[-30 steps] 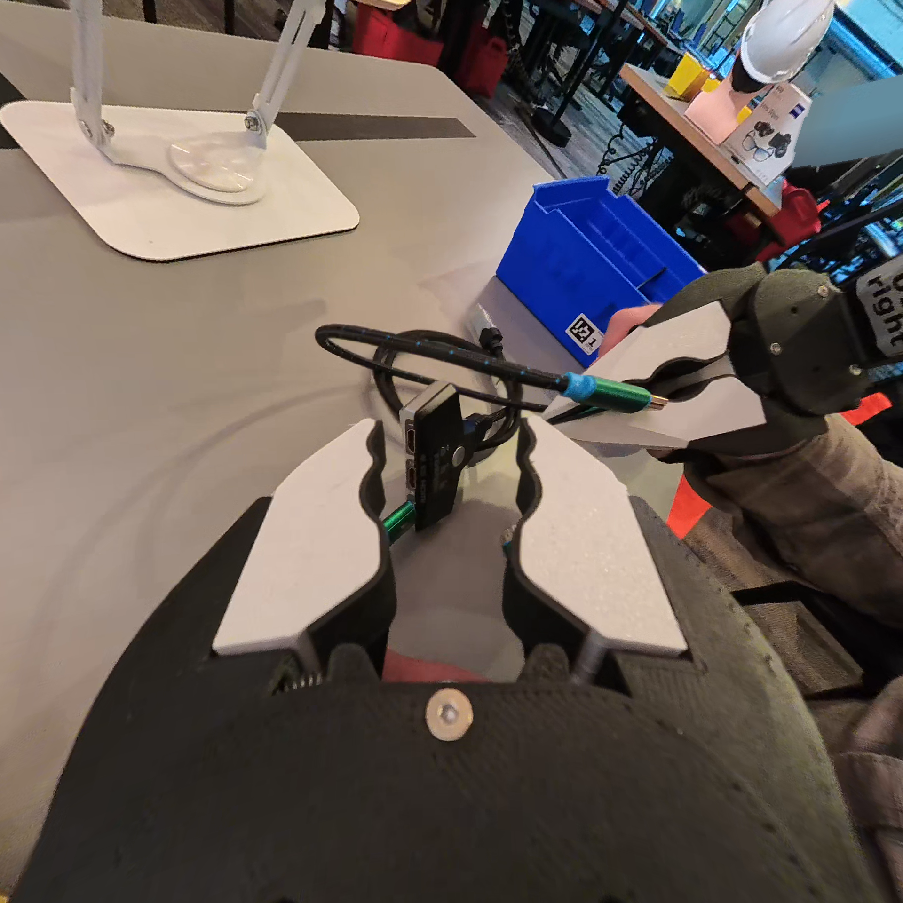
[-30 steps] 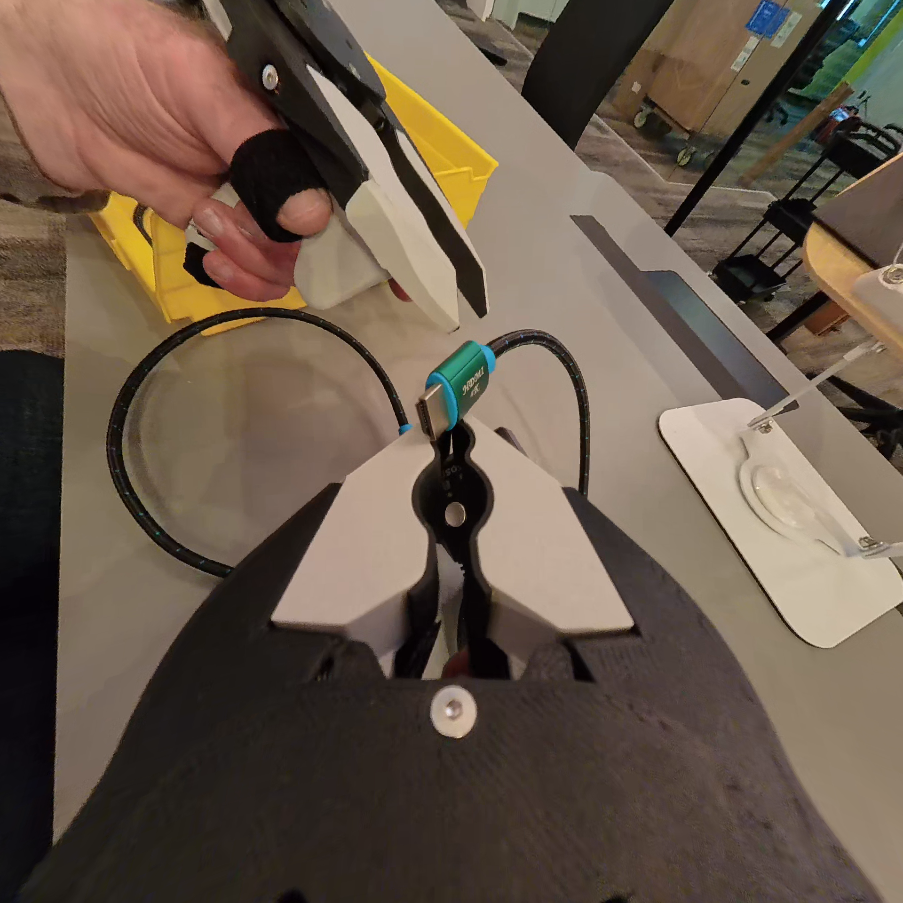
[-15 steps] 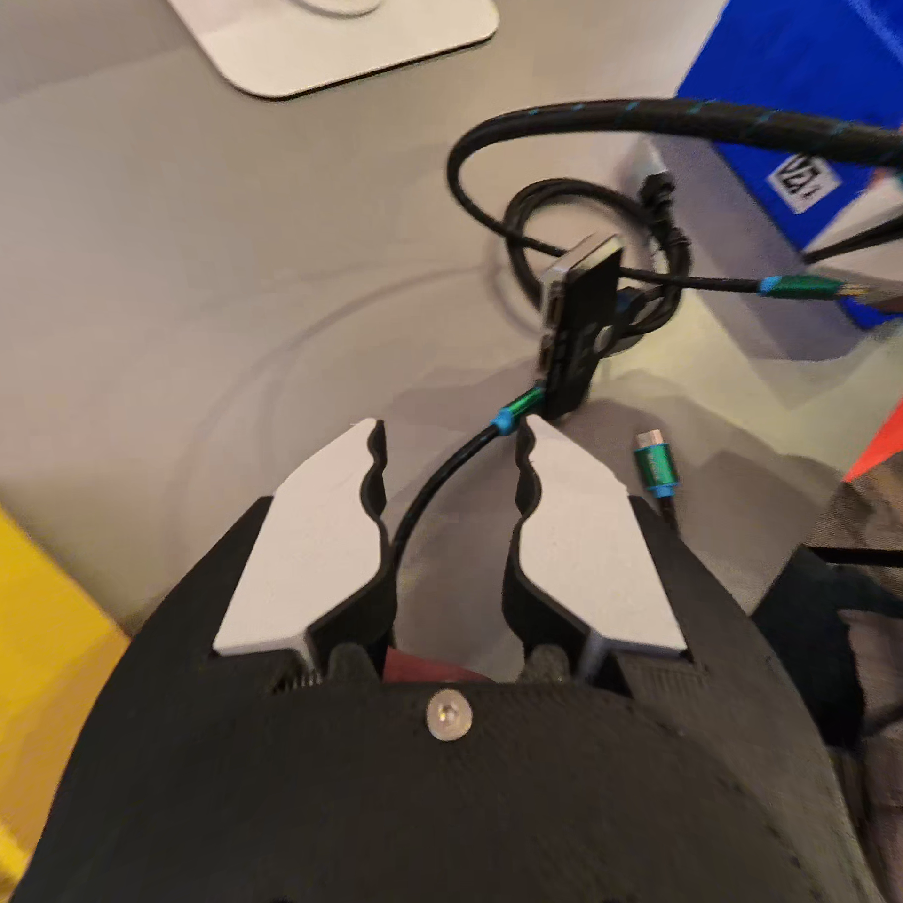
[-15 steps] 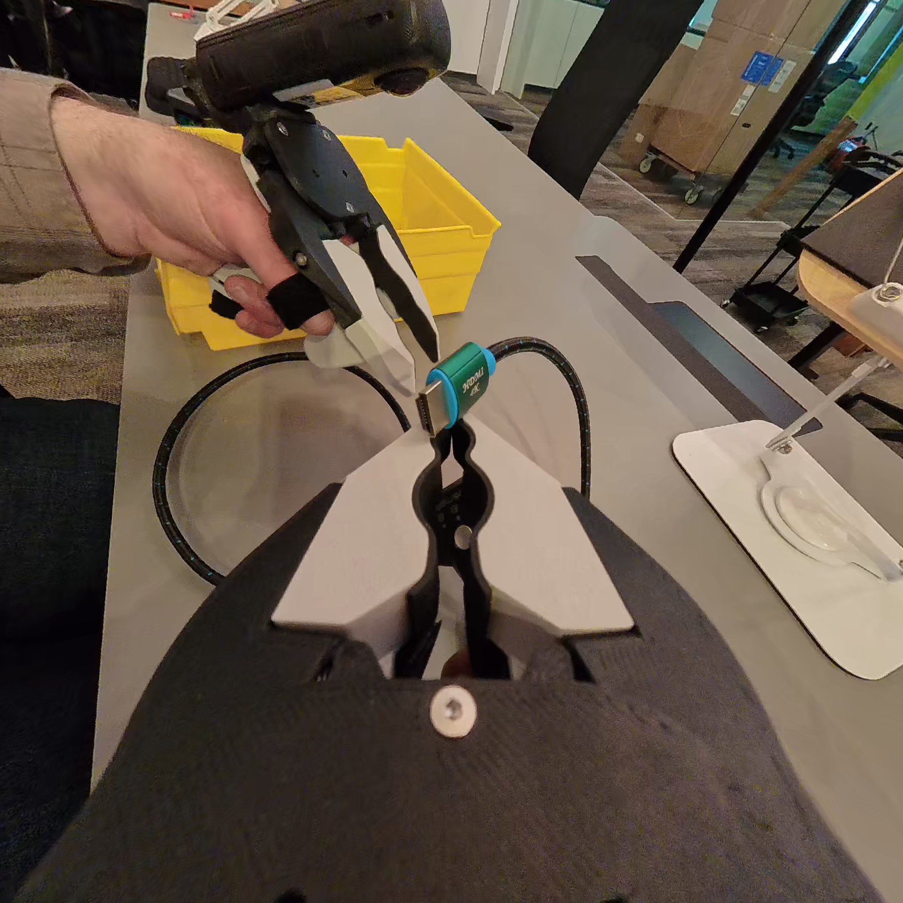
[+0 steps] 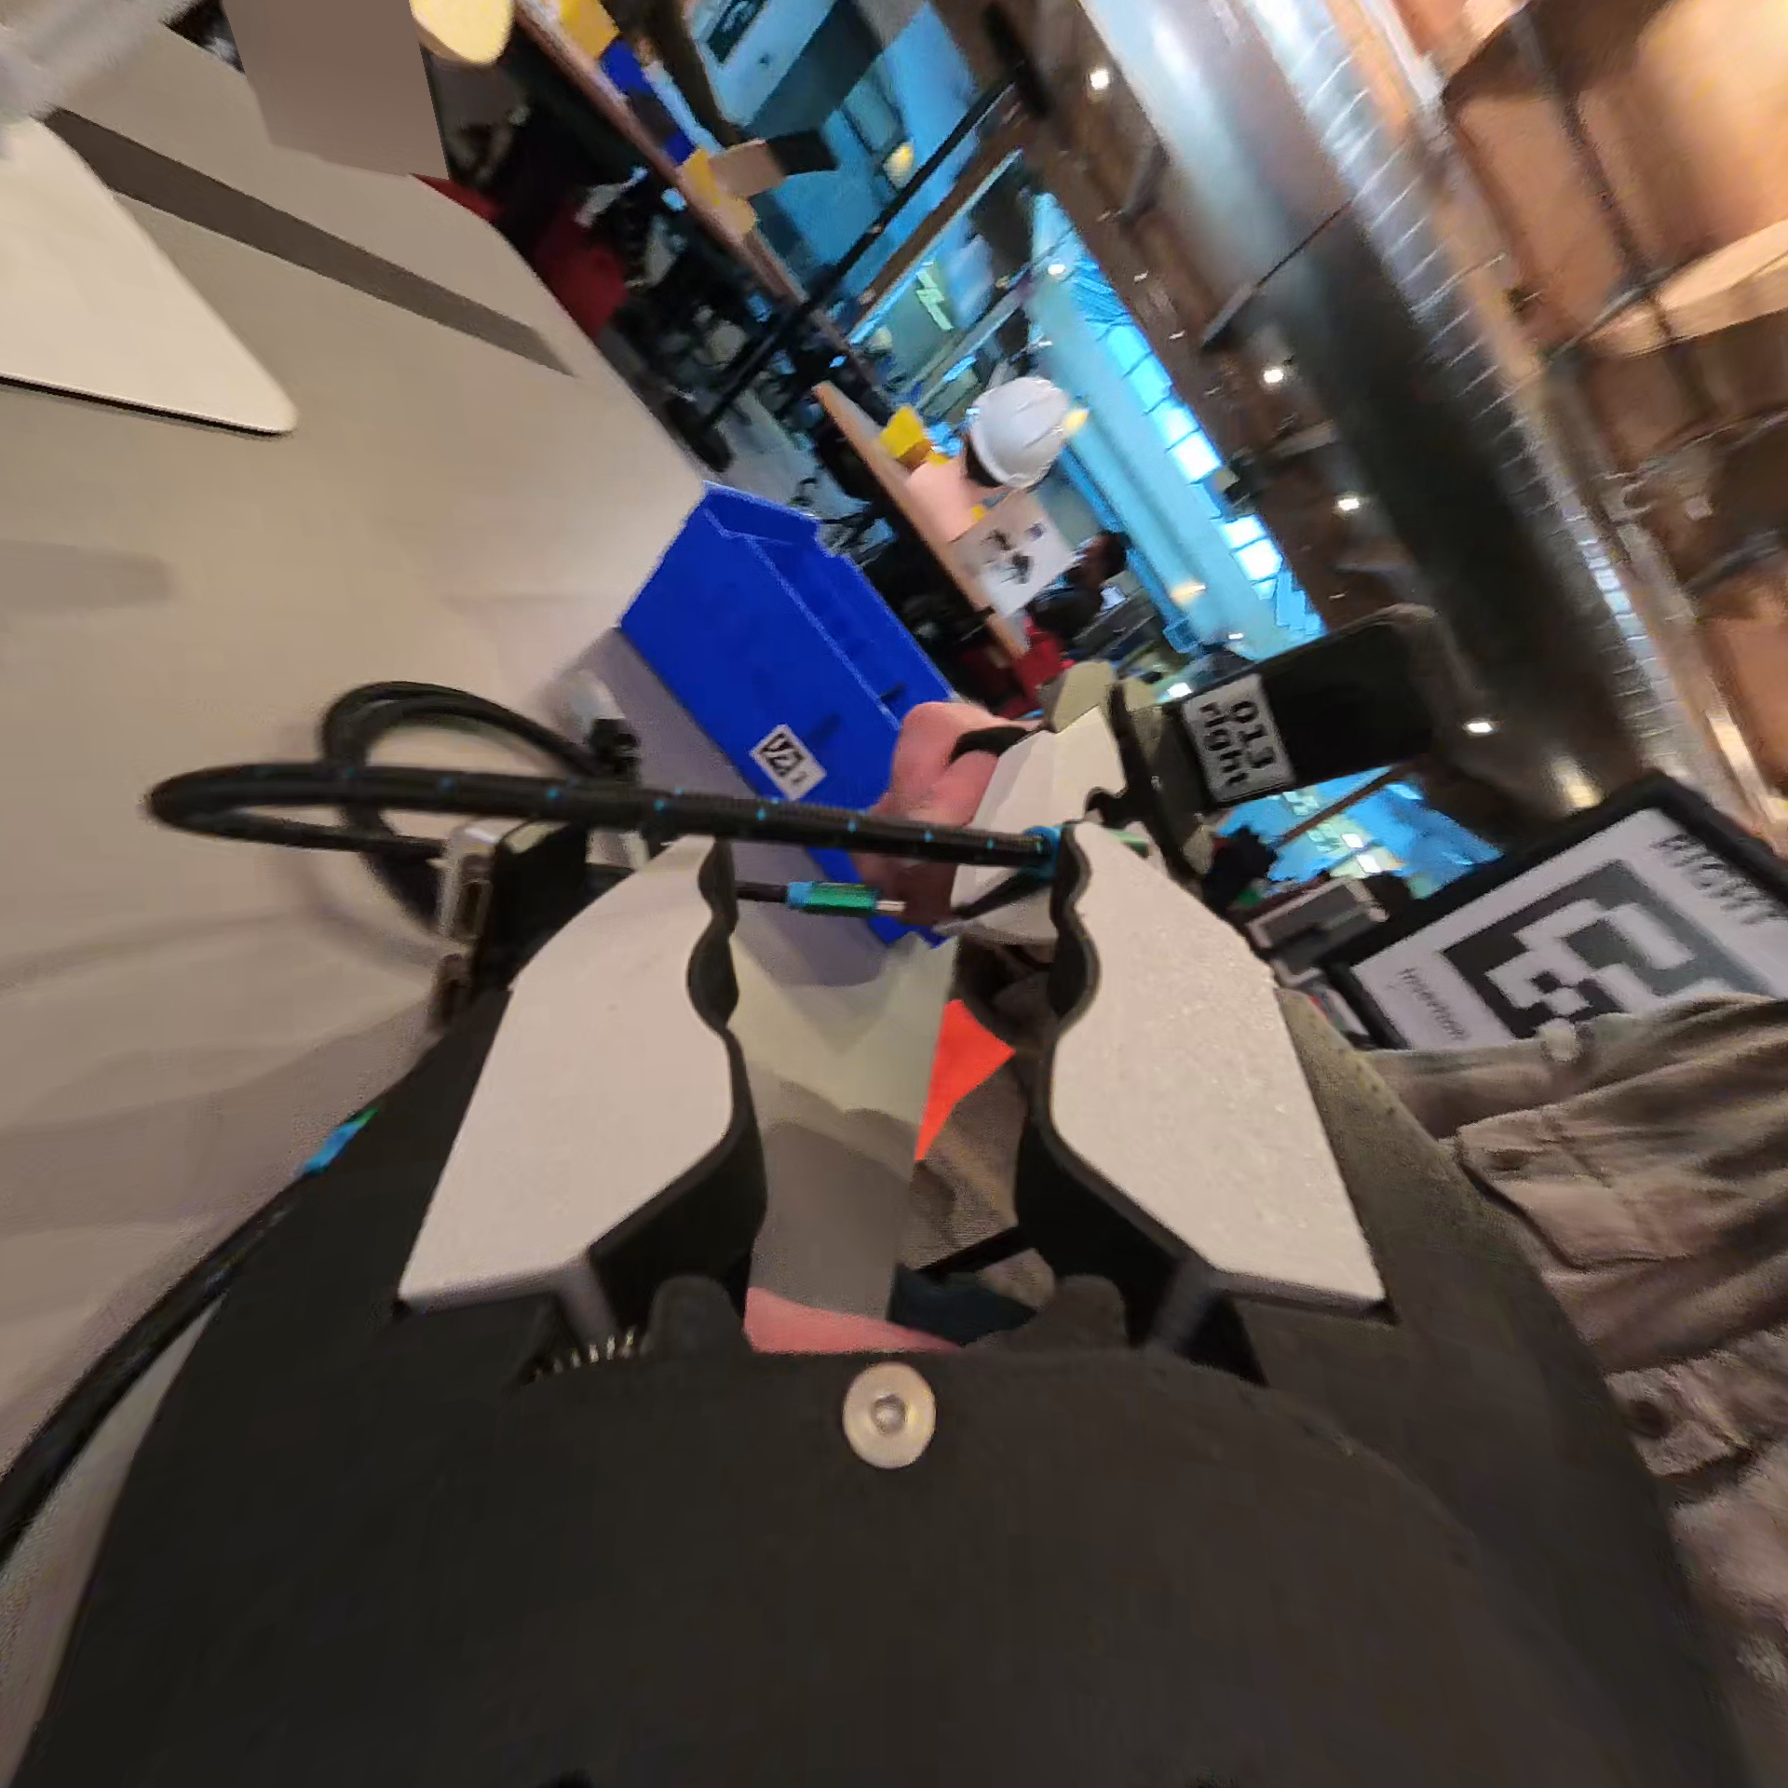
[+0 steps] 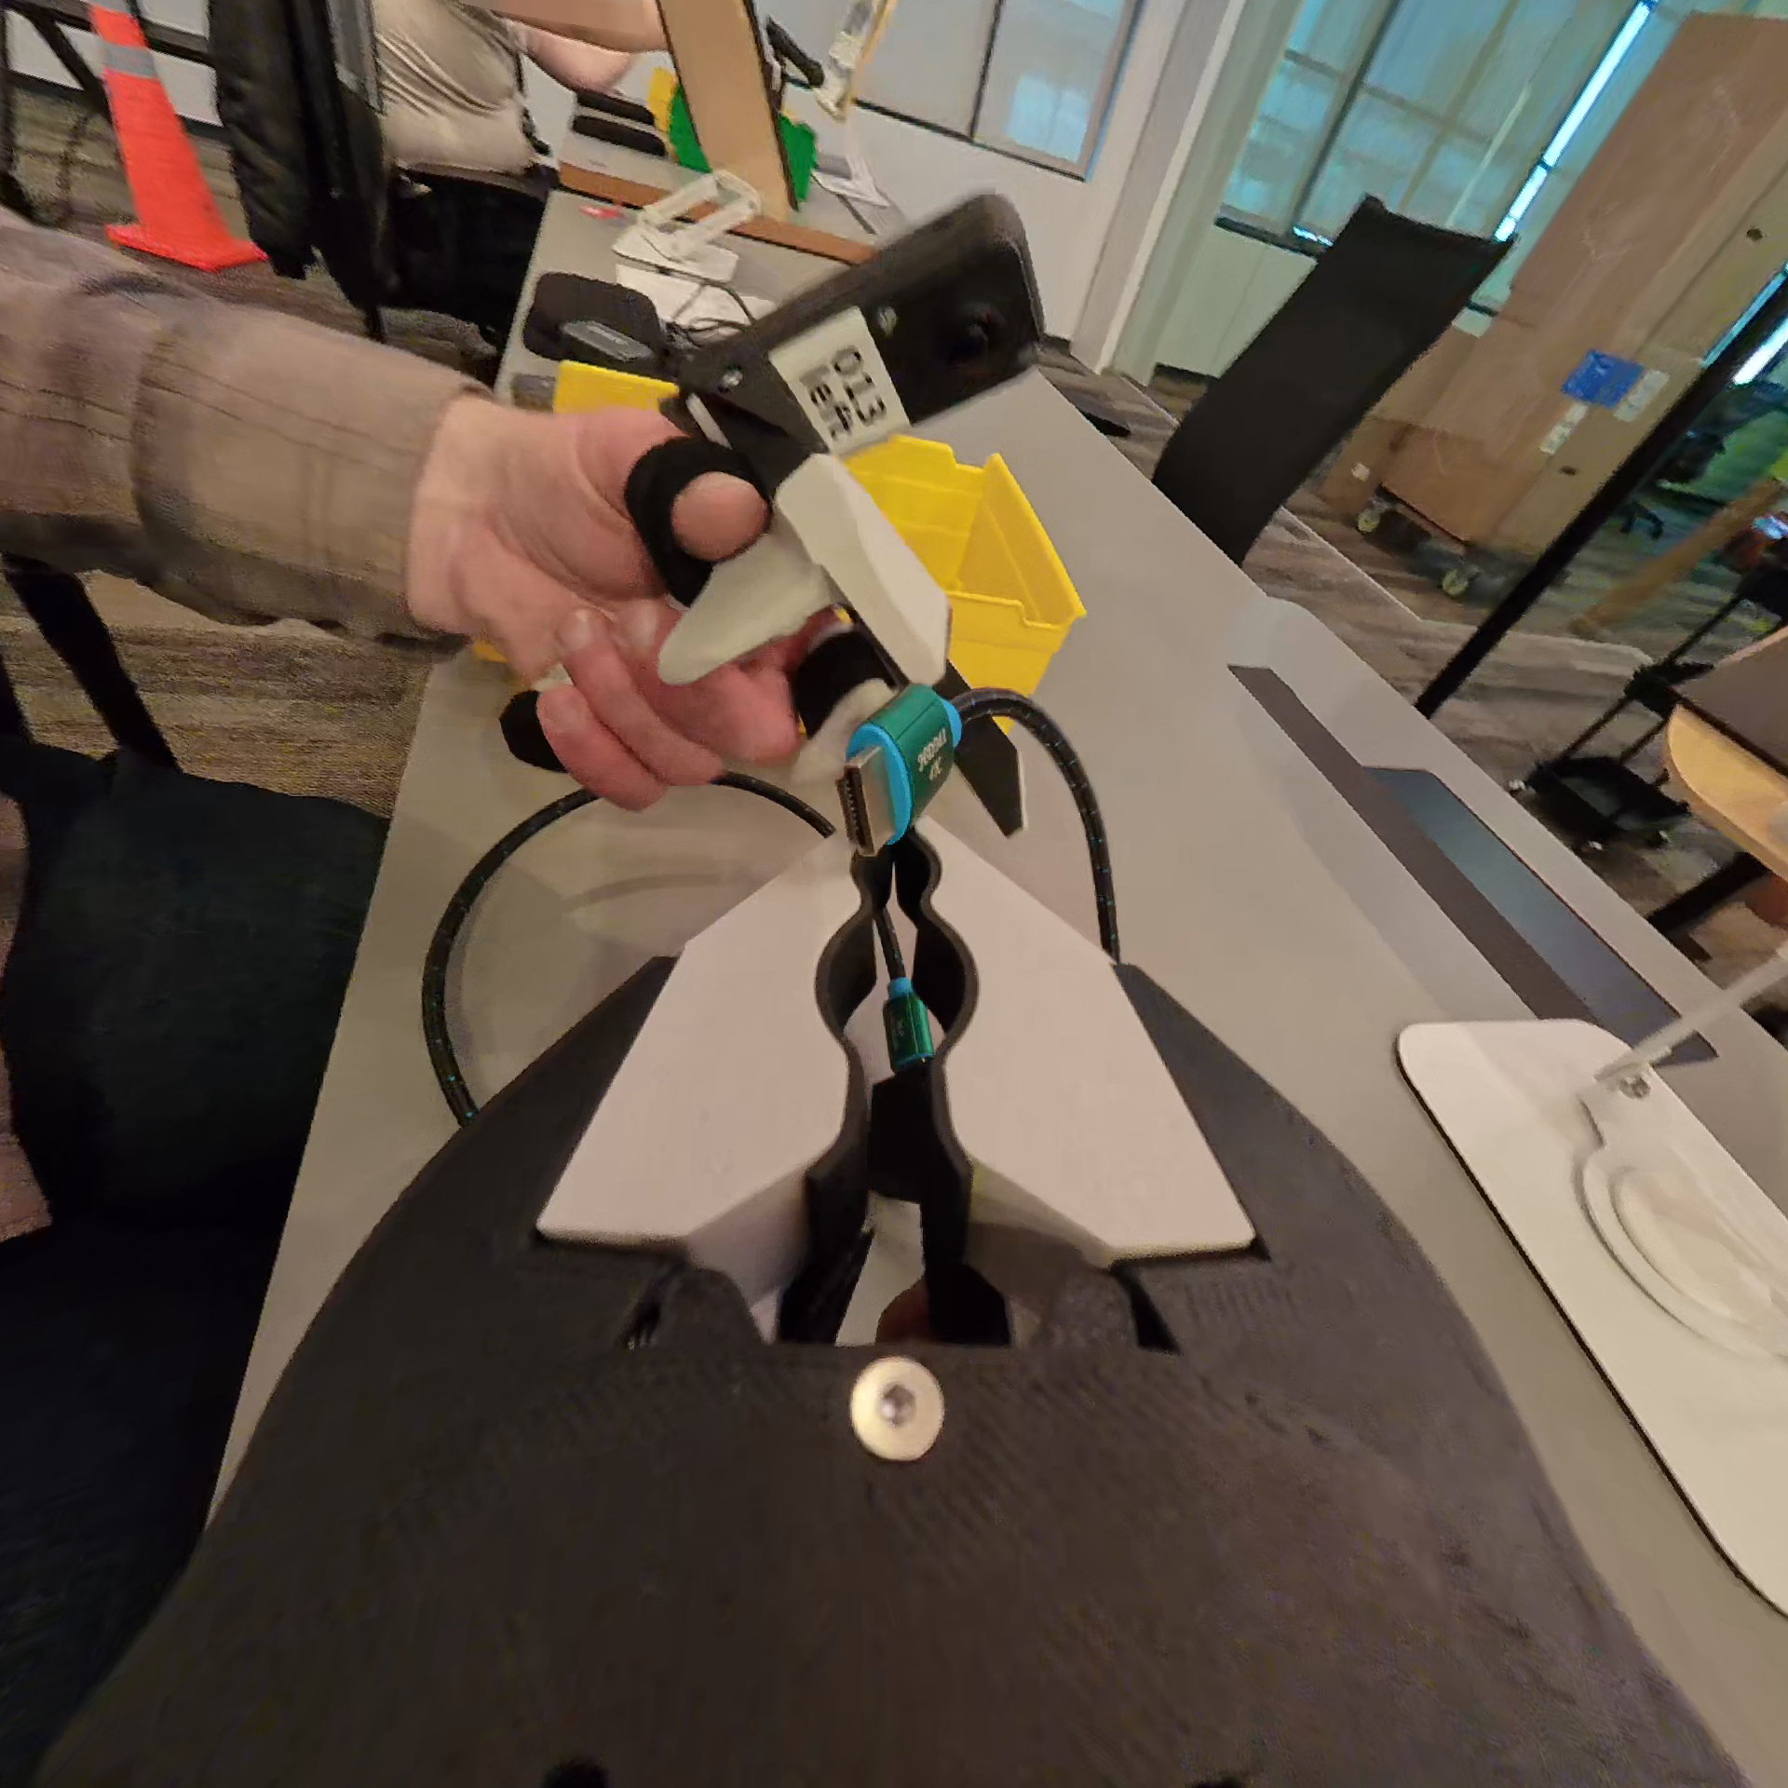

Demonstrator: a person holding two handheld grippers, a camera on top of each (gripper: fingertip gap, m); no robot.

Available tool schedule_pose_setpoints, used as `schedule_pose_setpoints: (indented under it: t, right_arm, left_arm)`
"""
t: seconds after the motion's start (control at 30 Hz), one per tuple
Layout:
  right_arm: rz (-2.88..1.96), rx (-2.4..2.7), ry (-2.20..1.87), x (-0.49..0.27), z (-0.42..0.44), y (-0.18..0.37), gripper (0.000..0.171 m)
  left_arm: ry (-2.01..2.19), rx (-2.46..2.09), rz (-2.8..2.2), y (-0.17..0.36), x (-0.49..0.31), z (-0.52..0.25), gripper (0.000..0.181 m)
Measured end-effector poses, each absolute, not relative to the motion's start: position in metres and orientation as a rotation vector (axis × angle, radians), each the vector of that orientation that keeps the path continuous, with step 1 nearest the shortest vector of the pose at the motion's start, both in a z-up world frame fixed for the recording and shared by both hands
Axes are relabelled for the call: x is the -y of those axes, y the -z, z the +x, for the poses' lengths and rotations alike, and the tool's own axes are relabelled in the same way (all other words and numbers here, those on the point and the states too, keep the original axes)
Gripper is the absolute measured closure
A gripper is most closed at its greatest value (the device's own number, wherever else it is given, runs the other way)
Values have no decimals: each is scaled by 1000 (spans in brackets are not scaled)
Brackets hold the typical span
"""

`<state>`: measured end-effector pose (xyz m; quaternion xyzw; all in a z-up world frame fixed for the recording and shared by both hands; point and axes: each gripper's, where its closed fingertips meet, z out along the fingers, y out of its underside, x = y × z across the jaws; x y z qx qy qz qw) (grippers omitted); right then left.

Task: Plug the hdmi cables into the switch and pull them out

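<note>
My right gripper (image 6: 885, 856) is shut on a teal HDMI plug (image 6: 900, 764) and holds it above the grey table (image 6: 1209, 822). Its thick black braided cable (image 6: 1093, 822) loops down to the table. A thin cable with a small green plug (image 6: 909, 1026) shows through the gap between my right fingers. My left gripper (image 5: 890, 861) is open and empty, raised and tilted. The braided cable (image 5: 581, 803) crosses just beyond its fingertips. The black switch (image 5: 532, 871) sits half hidden behind its left finger. The right gripper (image 5: 1006, 871) is close ahead. The left gripper (image 6: 871, 600) hovers just above the held plug.
A blue bin (image 5: 774, 639) stands behind the cables near the table edge. A yellow bin (image 6: 977, 551) is behind the left gripper. A white stand base (image 6: 1596, 1209) lies at the right, and also shows in the left wrist view (image 5: 116, 319). A person's hand (image 6: 542, 581) holds the left gripper. The grippers are tip to tip, or close to it.
My left gripper has lifted away from the switch and tilted up towards the right gripper, still open. My right gripper stays shut on the teal plug, and the left gripper has come closer above it.
</note>
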<state>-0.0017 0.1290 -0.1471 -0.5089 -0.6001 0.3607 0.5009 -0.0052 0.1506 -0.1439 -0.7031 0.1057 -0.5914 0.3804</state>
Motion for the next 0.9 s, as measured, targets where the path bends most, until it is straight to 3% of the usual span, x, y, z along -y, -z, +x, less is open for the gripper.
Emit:
schedule_pose_setpoints:
  t: [0.1,0.3,0.57,0.6,0.77,0.9]
  right_arm:
    - [-1190,1467,-926,-120,-2,145,171]
    - [-1207,1478,-936,-122,-1,152,171]
    - [-1288,1495,-808,-136,1,164,171]
    - [-1292,1503,-794,-136,1,164,162]
    - [-1294,1498,-700,-142,5,159,148]
    - [-1262,1512,-567,-146,3,156,148]
  left_arm:
    - [1644,-261,-1687,133,-144,5,122]
    - [1625,-300,-1631,126,-139,9,160]
    - [1460,-374,-1564,111,-138,6,176]
    - [1435,-390,-1569,111,-137,6,176]
    - [1316,-404,-1569,109,-142,0,176]
    - [1264,-427,-1566,107,-142,1,176]
